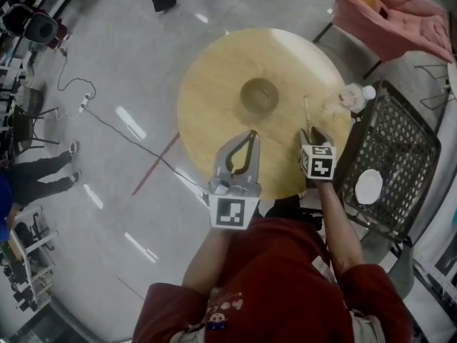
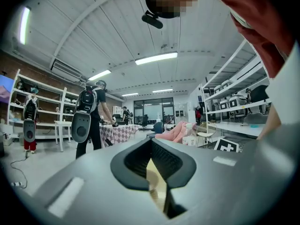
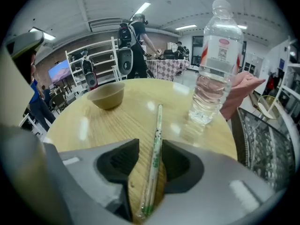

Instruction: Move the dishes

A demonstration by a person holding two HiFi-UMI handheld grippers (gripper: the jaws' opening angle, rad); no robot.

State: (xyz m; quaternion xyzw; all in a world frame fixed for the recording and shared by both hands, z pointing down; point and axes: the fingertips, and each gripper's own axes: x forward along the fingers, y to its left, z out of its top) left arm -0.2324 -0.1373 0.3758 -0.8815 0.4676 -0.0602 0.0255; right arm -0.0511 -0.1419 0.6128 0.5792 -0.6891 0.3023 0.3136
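A round table with a pale wooden top (image 1: 214,98) (image 3: 126,125) stands on a glossy grey floor, and a small brown round bowl (image 1: 258,95) (image 3: 107,95) sits near its middle. To the right of the bowl lies a pair of chopsticks in a long paper sleeve with green print (image 1: 307,113) (image 3: 157,130), pointing away from the person. A clear plastic water bottle with a white cap (image 1: 355,96) (image 3: 214,60) stands upright near the table's right edge, just beyond the far end of the chopsticks and to their right.

The left gripper (image 1: 253,136) (image 2: 151,142) hovers over the near part of the table, short of the bowl. Its jaws meet at the tips with nothing between them, and the gap behind the tips shows only wood.

The right gripper (image 1: 312,129) (image 3: 152,144) is low at the table's near right edge. Its jaws are spread a little, and the near end of the chopsticks lies between them. A strip of tabletop shows between the sleeve and the left pad, so the pads are not pressing on it.

Beside the table on the right stands a black metal mesh chair (image 1: 400,141) (image 3: 262,139), and a round white plate (image 1: 369,186) rests on its seat, well apart from the bowl
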